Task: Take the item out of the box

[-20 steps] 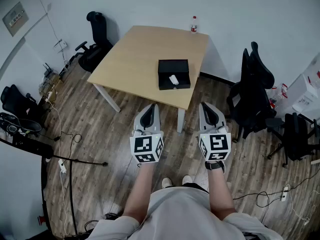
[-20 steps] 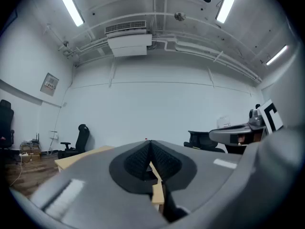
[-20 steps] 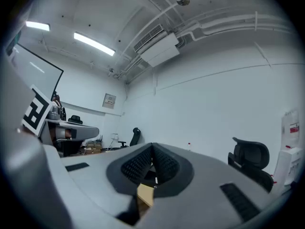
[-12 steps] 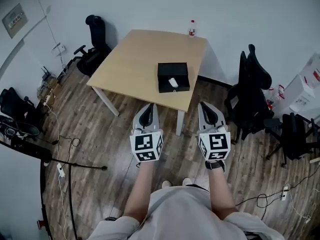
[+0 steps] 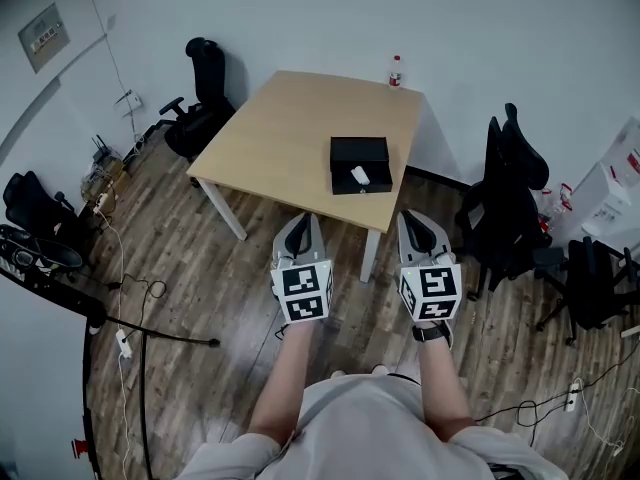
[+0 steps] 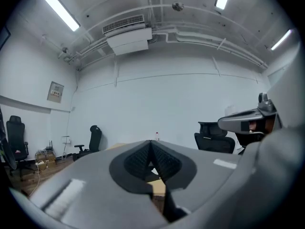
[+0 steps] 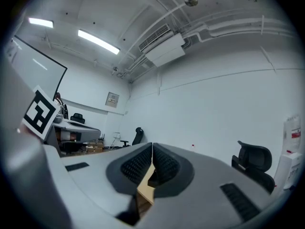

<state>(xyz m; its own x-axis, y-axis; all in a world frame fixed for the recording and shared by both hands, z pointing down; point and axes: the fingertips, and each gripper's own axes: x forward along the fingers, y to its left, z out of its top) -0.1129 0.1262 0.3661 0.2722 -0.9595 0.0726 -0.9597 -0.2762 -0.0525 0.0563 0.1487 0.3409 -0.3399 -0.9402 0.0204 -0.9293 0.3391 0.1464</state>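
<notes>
An open black box [image 5: 360, 165] lies near the front right edge of a light wooden table [image 5: 290, 138], with a small white item [image 5: 360, 176] inside it. Both grippers are held level over the floor, short of the table. My left gripper [image 5: 300, 226] is shut with nothing between its jaws, and my right gripper [image 5: 418, 224] is shut and empty too. In the left gripper view the jaws [image 6: 151, 149] meet at the tips; in the right gripper view the jaws [image 7: 152, 152] are also pressed together.
A water bottle [image 5: 395, 71] stands at the table's far corner. Black office chairs stand to the left [image 5: 205, 93] and right [image 5: 510, 193] of the table. Cables [image 5: 135, 288] run over the wooden floor at the left. White boxes [image 5: 615, 183] are stacked at the far right.
The view has shifted closer to the table; the box now sits a little lower and further right in the head view. Both grippers stay shut and side by side.
</notes>
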